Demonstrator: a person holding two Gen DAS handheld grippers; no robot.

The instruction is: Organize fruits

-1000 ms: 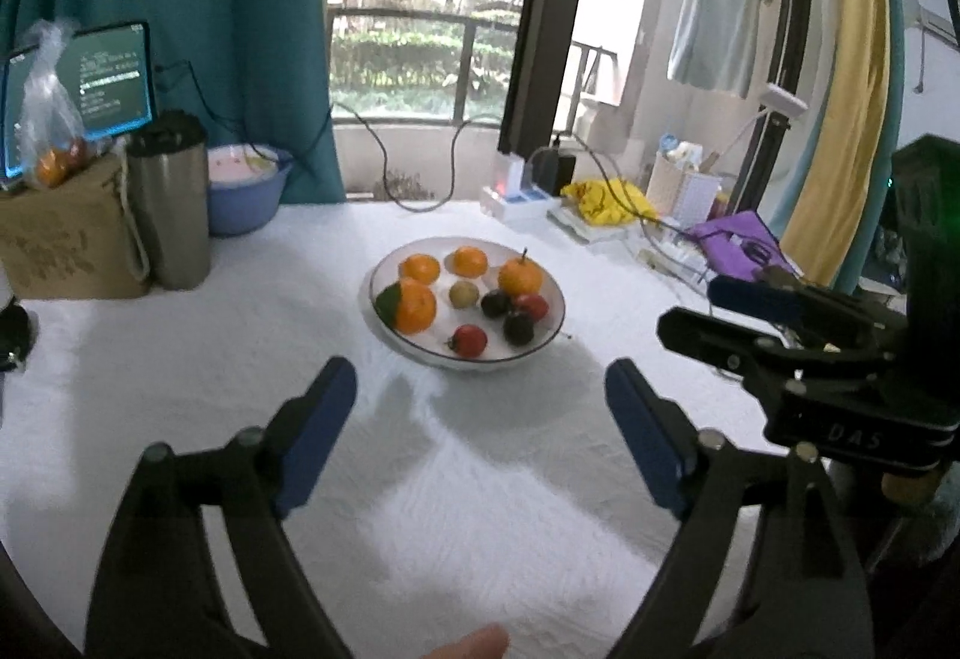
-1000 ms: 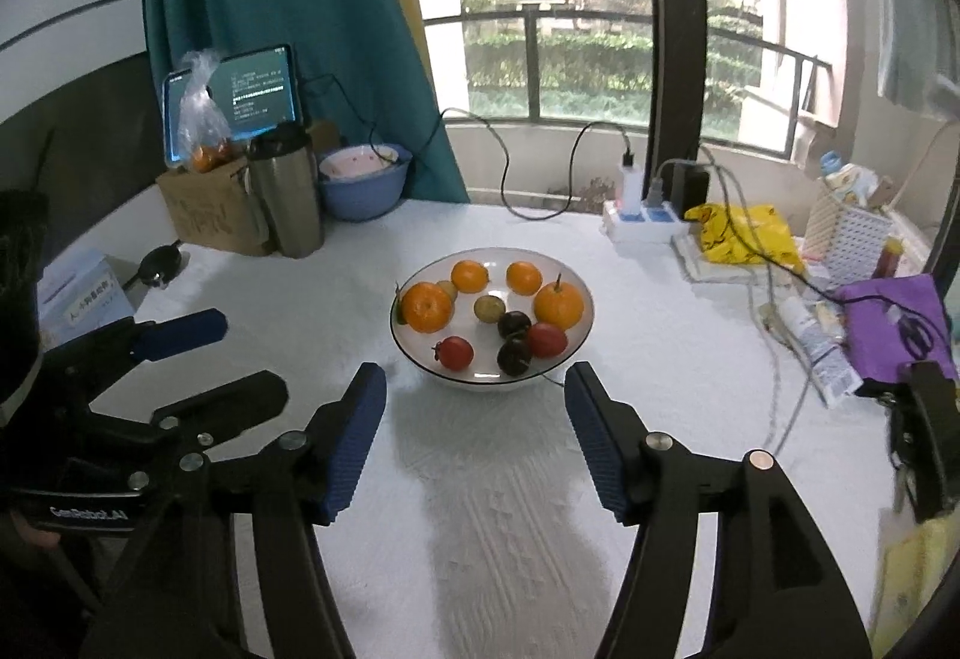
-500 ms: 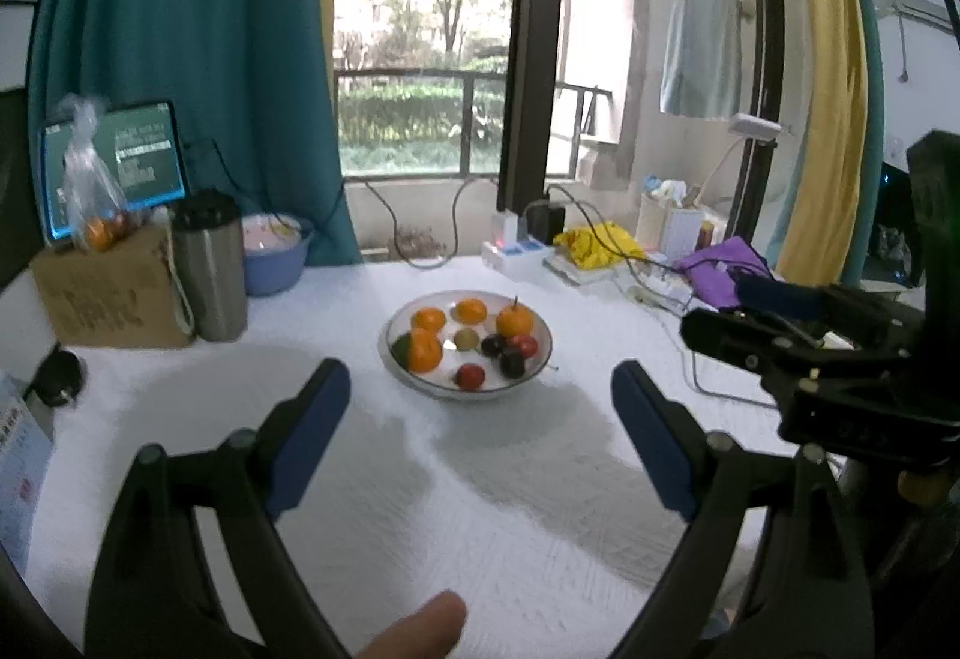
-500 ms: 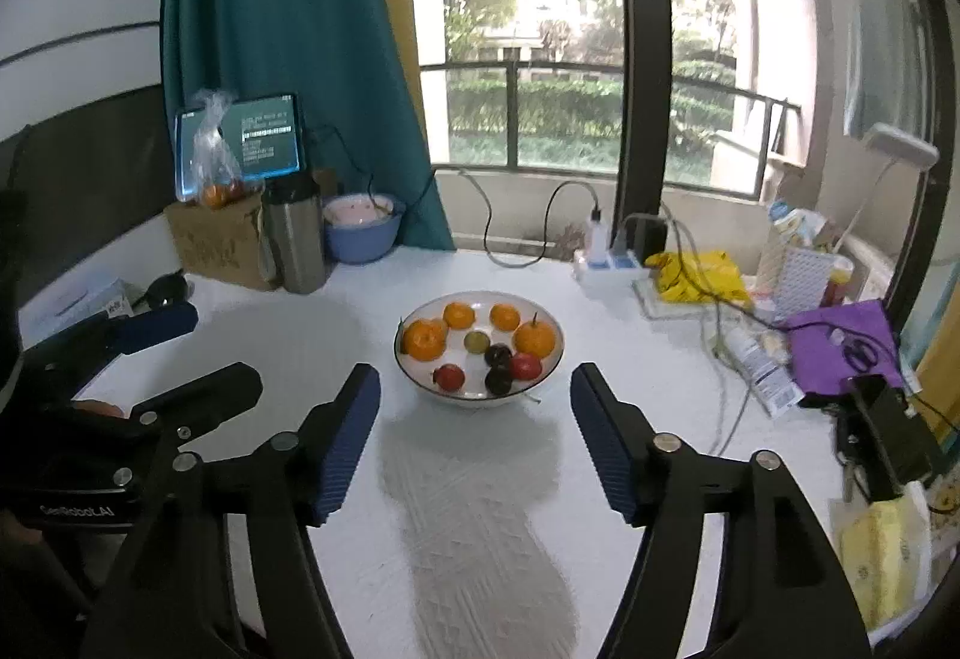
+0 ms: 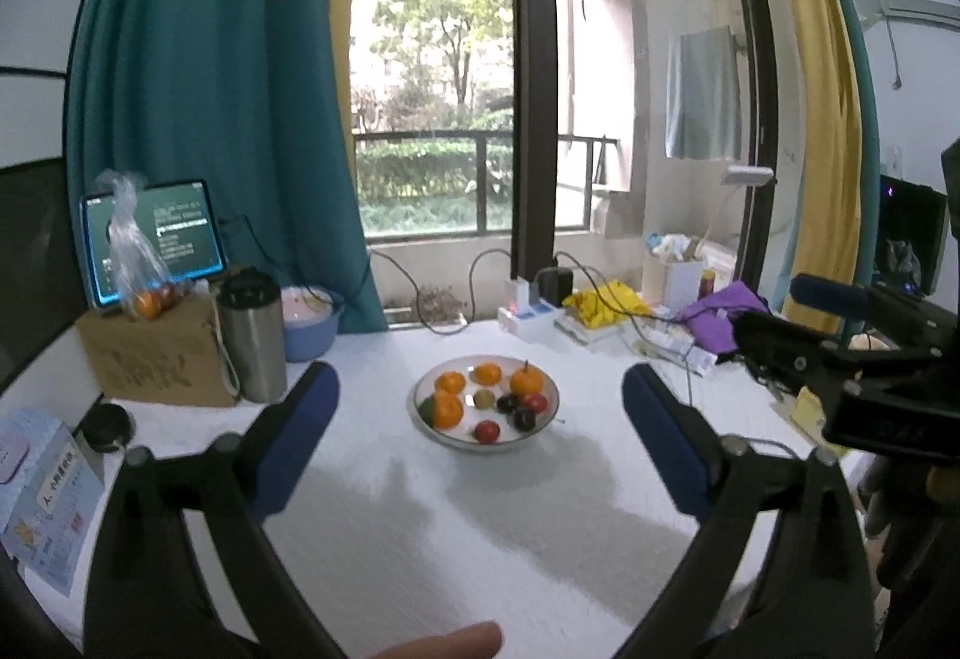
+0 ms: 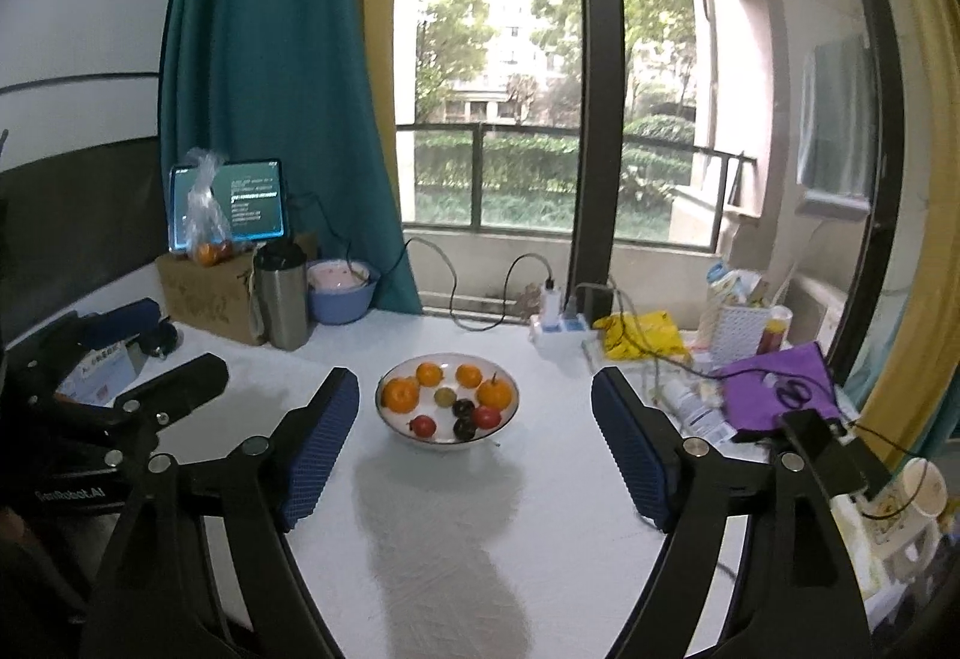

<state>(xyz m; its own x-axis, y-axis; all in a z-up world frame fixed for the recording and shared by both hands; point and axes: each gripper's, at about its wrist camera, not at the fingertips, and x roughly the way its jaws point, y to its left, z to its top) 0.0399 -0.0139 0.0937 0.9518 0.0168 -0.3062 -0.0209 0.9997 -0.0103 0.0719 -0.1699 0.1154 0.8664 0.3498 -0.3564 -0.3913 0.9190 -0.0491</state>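
Note:
A white bowl (image 5: 543, 416) (image 6: 504, 422) stands in the middle of the white table. It holds several fruits: oranges (image 5: 447, 410) (image 6: 401, 395), a small green fruit (image 5: 481, 398) (image 6: 445, 394), dark plums (image 5: 523, 419) (image 6: 462, 408) and red fruits (image 5: 487, 431) (image 6: 423, 425). My left gripper (image 5: 480, 440) is open and empty, well back from the bowl. My right gripper (image 6: 474, 446) is open and empty, also back from the bowl. Each gripper shows at the edge of the other's view.
At the back left stand a cardboard box (image 5: 150, 353) with a bag of oranges (image 5: 135, 263), a steel tumbler (image 5: 252, 335), a blue basin (image 5: 309, 323) and a tablet (image 5: 156, 239). A power strip (image 5: 528, 314), cables, yellow bag (image 5: 606, 302) and purple cloth (image 5: 720, 311) crowd the right.
Both grippers have pulled back and tilted up from the bowl; it looks smaller and farther, and more of the window shows. Both stay open.

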